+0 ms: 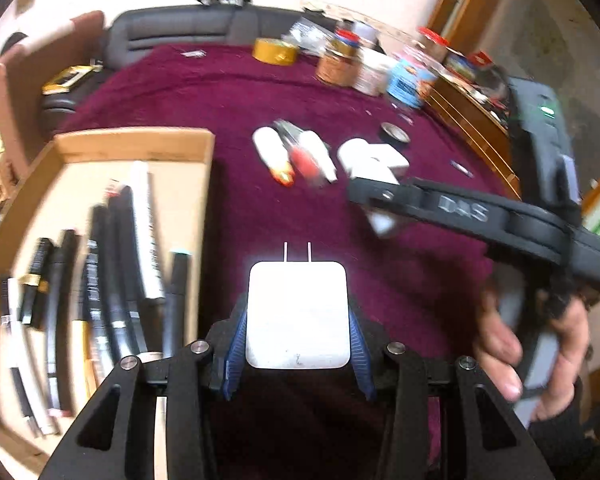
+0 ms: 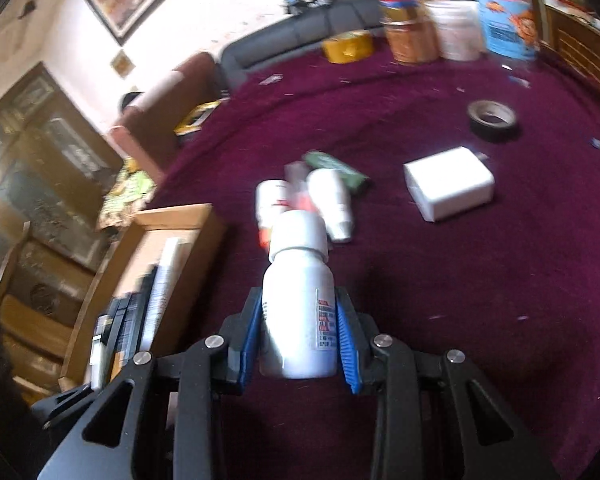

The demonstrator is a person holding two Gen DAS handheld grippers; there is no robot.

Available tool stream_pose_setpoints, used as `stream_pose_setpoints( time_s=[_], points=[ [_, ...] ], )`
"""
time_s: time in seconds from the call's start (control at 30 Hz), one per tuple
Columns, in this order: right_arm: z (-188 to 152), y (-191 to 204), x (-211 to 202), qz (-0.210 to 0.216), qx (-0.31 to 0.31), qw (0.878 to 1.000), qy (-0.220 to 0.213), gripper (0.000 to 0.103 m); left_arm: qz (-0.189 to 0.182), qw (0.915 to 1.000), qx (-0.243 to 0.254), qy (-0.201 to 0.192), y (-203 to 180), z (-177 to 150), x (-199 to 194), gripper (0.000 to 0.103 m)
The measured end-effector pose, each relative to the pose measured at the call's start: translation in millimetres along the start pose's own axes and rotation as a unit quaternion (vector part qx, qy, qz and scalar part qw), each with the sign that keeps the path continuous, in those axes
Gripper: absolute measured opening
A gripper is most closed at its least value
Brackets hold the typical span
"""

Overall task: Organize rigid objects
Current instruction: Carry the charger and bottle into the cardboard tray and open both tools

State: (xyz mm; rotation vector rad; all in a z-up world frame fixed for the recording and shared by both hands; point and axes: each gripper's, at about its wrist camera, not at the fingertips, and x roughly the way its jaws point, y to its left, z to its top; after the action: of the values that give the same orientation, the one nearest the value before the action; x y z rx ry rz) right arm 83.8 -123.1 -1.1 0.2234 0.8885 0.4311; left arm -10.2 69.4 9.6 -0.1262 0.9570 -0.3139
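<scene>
Near: left gripper (image 1: 298, 320) clamped on white charger (image 1: 297, 312), right gripper (image 2: 298, 330) on white bottle (image 2: 300, 308). Smooth bottle possibly slipping; crowded wooden box (image 1: 136, 148) left.

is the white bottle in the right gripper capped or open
Capped. The white bottle held in the right gripper has its white cap seated on the neck.

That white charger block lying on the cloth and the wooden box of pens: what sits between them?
In the right wrist view, between the charger block and the wooden box lies a cluster of small white bottles.
</scene>
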Motion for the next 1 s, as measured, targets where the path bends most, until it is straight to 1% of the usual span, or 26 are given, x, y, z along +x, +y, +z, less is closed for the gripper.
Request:
stream_pose_setpoints(
  time_s=[0.13, 0.3, 0.37, 0.5, 0.57, 0.67, 0.8, 0.9, 1.0],
  points=[
    [1.6, 27.5, -12.5, 0.035, -0.025, 0.999, -0.010, 0.034, 0.017, 0.9997, -0.008, -0.019, 7.2, 2.1, -21.6, 0.047],
    [6.4, 66.3, -17.0, 0.085, -0.053, 0.995, -0.008, 0.034, 0.014, 0.9987, -0.040, -0.029, 30.5, 16.6, -44.9, 0.047],
    [10.8, 81.8, -17.7, 0.102, -0.065, 0.993, -0.009, 0.034, 0.029, 0.9971, -0.051, -0.047, 43.6, 24.7, -60.1, 0.047],
    [15.9, 113.5, -15.8, 0.120, -0.101, 0.988, -0.016, 0.034, 0.063, 0.9928, -0.073, -0.072, 69.6, 35.3, -73.0, 0.047],
    [13.1, 120.2, -9.4, 0.126, -0.105, 0.986, -0.009, 0.034, 0.074, 0.9908, -0.085, -0.075, 81.9, 35.8, -69.4, 0.047],
    [10.1, 127.5, 9.9, 0.133, -0.107, 0.985, 0.010, 0.034, 0.092, 0.9881, -0.104, -0.067, 101.5, 30.8, -60.3, 0.047],
    [9.9, 128.3, 43.5, 0.129, -0.099, 0.986, 0.039, 0.034, 0.102, 0.9872, -0.113, -0.048, 117.7, 23.9, -45.3, 0.047],
    [10.9, 128.7, 58.6, 0.125, -0.096, 0.986, 0.051, 0.034, 0.109, 0.9861, -0.115, -0.049, 122.3, 22.1, -38.9, 0.047],
    [13.1, 128.7, 71.4, 0.118, -0.093, 0.987, 0.059, 0.034, 0.106, 0.9860, -0.122, -0.040, 128.7, 19.0, -31.4, 0.047]
  ],
)
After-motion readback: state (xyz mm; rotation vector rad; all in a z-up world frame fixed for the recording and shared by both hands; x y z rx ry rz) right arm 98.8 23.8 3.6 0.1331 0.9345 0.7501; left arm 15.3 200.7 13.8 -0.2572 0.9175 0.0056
